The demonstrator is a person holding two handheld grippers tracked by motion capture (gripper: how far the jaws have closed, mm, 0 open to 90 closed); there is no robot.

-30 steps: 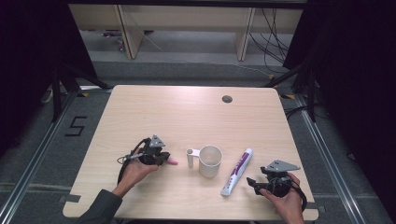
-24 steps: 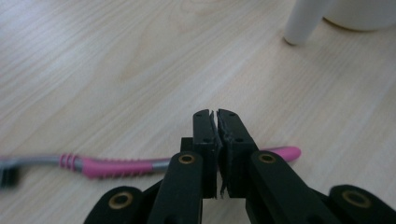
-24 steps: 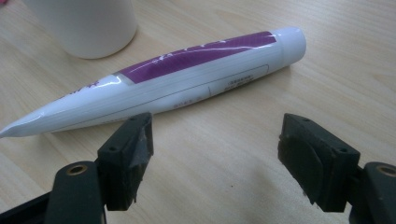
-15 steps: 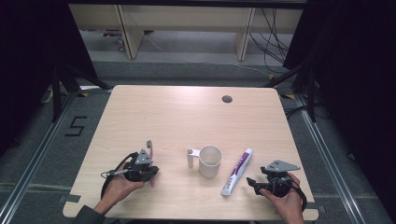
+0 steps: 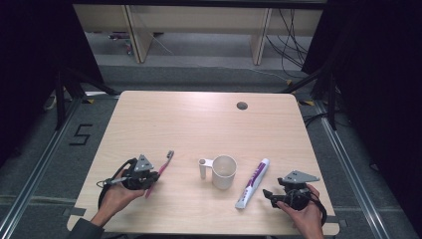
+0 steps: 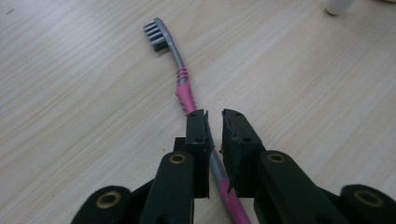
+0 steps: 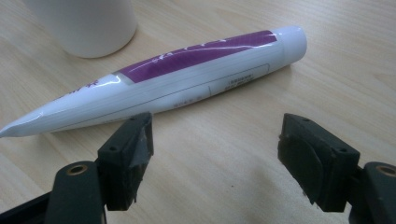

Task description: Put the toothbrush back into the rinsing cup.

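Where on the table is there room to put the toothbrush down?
The far half of the table is bare, save a small hole. Crowded near: toothbrush, cup, tube.

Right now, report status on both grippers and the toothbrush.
Left gripper shut on pink toothbrush, brush end resting on table. Right gripper open, empty, beside toothpaste tube. White mug between the two, nothing blocking.

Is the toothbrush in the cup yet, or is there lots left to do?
Not yet. The left gripper is closed on the pink toothbrush, which lies on the table. The white cup stands upright beside it. The right gripper waits open by the toothpaste tube, untouched. Lifting and placing probably both remain.
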